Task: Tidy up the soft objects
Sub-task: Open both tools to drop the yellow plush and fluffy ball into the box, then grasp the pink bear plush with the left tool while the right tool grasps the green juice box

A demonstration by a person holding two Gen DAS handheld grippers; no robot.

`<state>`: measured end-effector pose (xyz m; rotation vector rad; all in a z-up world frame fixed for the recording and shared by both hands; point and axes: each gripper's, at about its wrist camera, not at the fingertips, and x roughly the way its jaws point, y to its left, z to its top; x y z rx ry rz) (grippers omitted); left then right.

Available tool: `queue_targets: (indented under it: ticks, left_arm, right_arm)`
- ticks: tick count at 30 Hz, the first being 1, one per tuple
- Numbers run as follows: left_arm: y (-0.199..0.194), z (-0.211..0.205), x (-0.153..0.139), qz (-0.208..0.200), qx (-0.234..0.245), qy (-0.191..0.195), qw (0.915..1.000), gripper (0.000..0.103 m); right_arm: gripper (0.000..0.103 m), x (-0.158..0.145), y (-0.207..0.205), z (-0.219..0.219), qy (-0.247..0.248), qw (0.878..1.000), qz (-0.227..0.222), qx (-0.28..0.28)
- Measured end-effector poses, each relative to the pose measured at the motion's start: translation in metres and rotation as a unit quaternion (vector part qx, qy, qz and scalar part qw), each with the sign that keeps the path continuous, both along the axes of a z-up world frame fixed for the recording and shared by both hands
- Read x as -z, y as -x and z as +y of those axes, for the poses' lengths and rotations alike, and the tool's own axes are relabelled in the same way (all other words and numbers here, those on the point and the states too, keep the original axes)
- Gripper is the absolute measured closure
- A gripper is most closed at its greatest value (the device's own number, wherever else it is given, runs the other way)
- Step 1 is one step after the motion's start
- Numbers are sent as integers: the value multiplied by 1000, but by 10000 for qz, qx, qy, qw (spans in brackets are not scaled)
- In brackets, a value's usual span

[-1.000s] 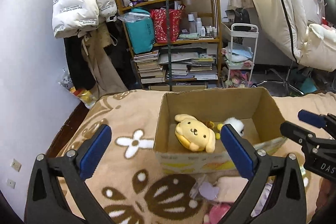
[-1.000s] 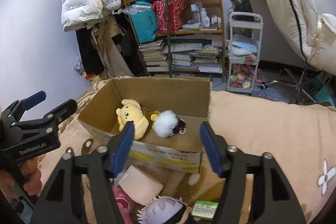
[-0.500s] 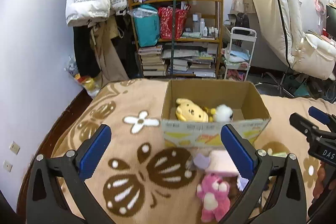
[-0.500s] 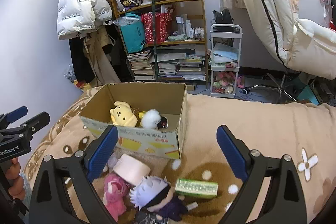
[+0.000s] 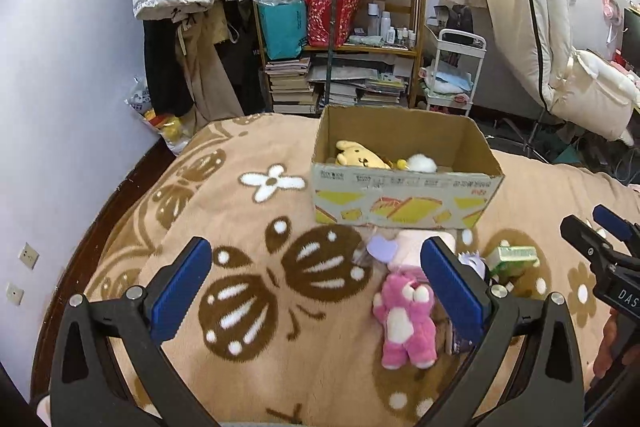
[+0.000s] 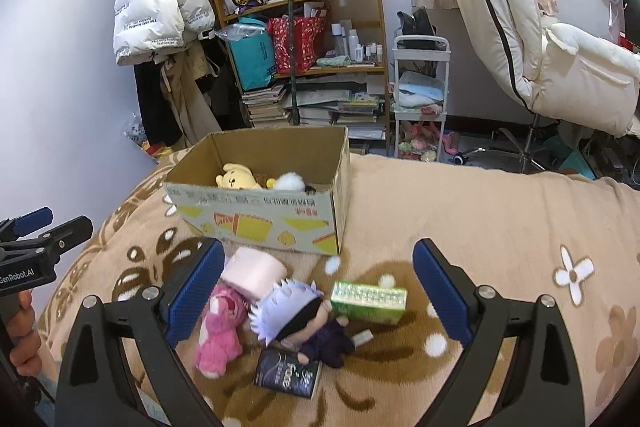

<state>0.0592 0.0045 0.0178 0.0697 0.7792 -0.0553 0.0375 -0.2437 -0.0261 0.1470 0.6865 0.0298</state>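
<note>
while i'm steering this from far off, both wrist cams look down at the same bed, so view by view:

left wrist claw: left gripper (image 5: 316, 285) spread wide, nothing between the pads, hanging over the tan flower blanket (image 5: 224, 211)
left wrist box: cardboard box (image 5: 404, 203) sits on the blanket ahead, yellow plush (image 5: 360, 155) and white fluffy ball (image 5: 421, 163) inside
left wrist toys: pink bear plush (image 5: 406, 321) lies face up just inside my right-hand finger, with a pink roll (image 5: 412, 245) between it and the box
left wrist edge: right gripper (image 5: 596, 239) pokes in from the right

right wrist claw: right gripper (image 6: 318, 291) also wide open and empty
right wrist pile: white-haired doll (image 6: 298, 315) lies between the fingers, touching a green packet (image 6: 368, 301), pink bear beside it, dark booklet (image 6: 288, 373) just below
right wrist box: box sits beyond the pile, yellow plush inside
</note>
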Motion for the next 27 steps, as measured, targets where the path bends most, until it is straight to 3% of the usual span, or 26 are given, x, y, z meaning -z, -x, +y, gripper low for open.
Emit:
queue_targets:
  ticks: [13,27]
  left_arm:
    - [10,-12,24,320,252,-147,9991,1]
    - [-10,-28,65,780,299,-157,9964,1]
  right_arm:
    - [2,4,28,-8,130,9992,139,364]
    - [2,26,1,-13,264,9975,334,557]
